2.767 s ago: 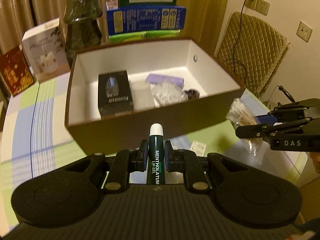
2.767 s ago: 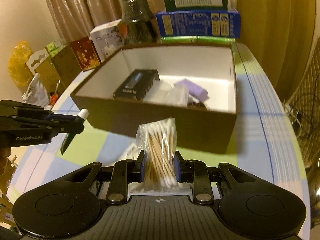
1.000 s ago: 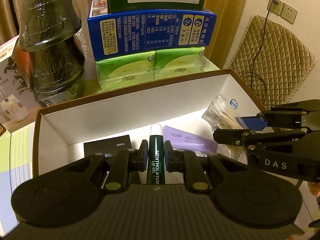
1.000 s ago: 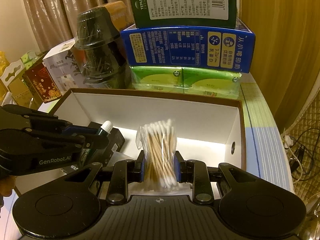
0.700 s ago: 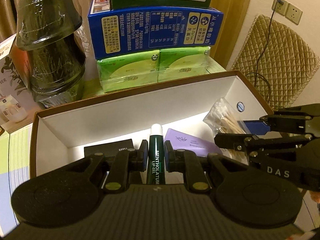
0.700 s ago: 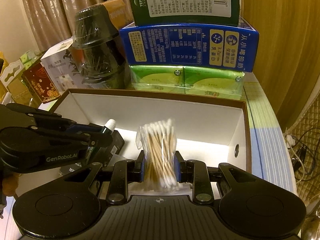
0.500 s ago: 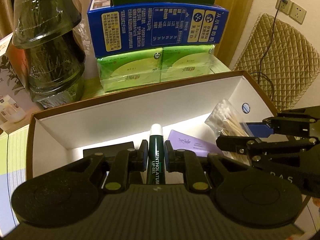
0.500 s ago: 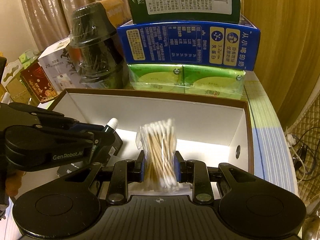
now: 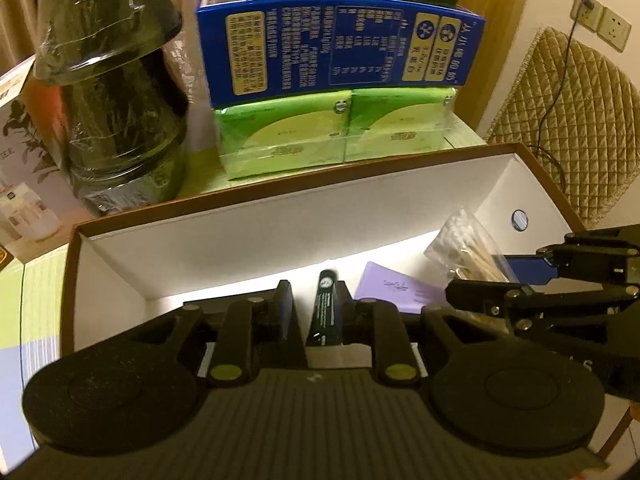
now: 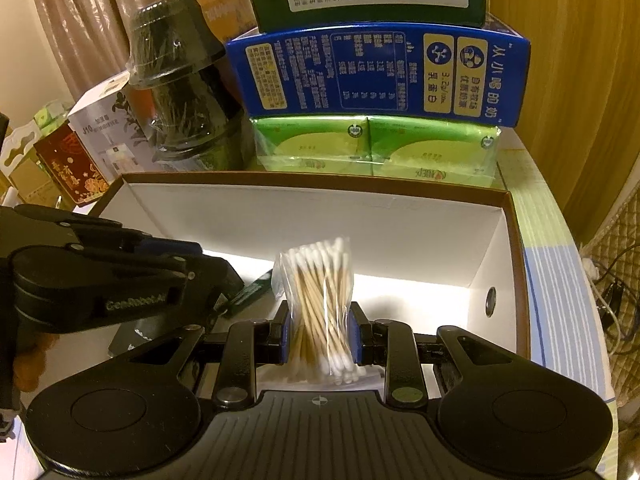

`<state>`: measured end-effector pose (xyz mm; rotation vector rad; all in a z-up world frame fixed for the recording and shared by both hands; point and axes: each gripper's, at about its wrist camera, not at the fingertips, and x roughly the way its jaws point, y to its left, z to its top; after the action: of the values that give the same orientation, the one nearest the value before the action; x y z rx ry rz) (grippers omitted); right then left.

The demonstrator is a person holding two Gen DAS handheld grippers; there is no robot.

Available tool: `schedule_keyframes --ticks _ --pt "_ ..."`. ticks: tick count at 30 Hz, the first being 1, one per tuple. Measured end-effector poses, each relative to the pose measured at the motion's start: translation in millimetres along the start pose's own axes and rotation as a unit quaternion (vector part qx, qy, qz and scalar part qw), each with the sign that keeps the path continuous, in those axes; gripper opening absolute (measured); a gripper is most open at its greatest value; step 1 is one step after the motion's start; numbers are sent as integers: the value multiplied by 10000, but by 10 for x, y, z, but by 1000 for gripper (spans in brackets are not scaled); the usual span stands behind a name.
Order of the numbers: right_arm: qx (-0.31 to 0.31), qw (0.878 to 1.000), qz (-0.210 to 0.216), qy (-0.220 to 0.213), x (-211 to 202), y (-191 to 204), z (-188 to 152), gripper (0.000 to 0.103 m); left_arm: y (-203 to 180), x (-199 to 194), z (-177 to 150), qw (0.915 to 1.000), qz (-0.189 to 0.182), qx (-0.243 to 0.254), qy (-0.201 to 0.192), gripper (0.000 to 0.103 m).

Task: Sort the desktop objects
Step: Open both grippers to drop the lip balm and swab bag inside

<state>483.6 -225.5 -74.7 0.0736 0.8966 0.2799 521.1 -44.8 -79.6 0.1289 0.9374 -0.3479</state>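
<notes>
Both grippers hang over the brown box [image 9: 320, 176] with its white inside. My left gripper [image 9: 313, 286] has its jaws opening. The dark green lip gel tube [image 9: 327, 308] sits loose between them, close to the right pad, with a gap to the left pad. From the right wrist view the tube [image 10: 256, 288] slants down into the box [image 10: 320, 182] under the left gripper [image 10: 192, 258]. My right gripper [image 10: 320, 312] is shut on a clear bag of cotton swabs [image 10: 316, 272]. The same bag [image 9: 464, 244] and right gripper [image 9: 480, 276] show at the right of the left wrist view.
A purple packet [image 9: 396, 288] and a black box [image 10: 228, 276] lie in the brown box. Behind it stand green packs [image 9: 332, 136], a blue carton [image 9: 340, 48] and plastic-wrapped dark pots [image 9: 116, 100]. A quilted chair back [image 9: 568, 120] is at the right.
The left jaws have parted and the lip gel tube, held upright with its white cap up before, has slipped down between them. The cotton swab bag stays clamped in the right gripper.
</notes>
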Motion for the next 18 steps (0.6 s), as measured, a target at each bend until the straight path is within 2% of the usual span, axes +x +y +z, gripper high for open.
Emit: schedule_keyframes --ticks 8,12,13,15,16,17,18 --pt "-12 10000 45 11 85 49 37 25 101 -24 -21 9999 115 -55 27 20" --pt "-32 9997 151 -195 100 92 77 25 122 -34 -32 9999 147 -75 24 23" --pt "-48 9995 165 -261 101 104 88 29 126 -36 -37 9999 149 -80 27 23" --pt "-66 9989 151 -433 92 119 103 48 139 -46 -50 9998 159 -99 33 28" --pt "-67 9986 139 -513 79 124 106 66 147 -55 -58 9998 173 -113 34 31" --pt "-67 9983 116 -567 64 128 108 72 156 -64 -64 9998 174 -120 35 34" --pt "-82 9981 107 -609 47 129 102 72 163 -72 -71 9998 175 -126 34 34"
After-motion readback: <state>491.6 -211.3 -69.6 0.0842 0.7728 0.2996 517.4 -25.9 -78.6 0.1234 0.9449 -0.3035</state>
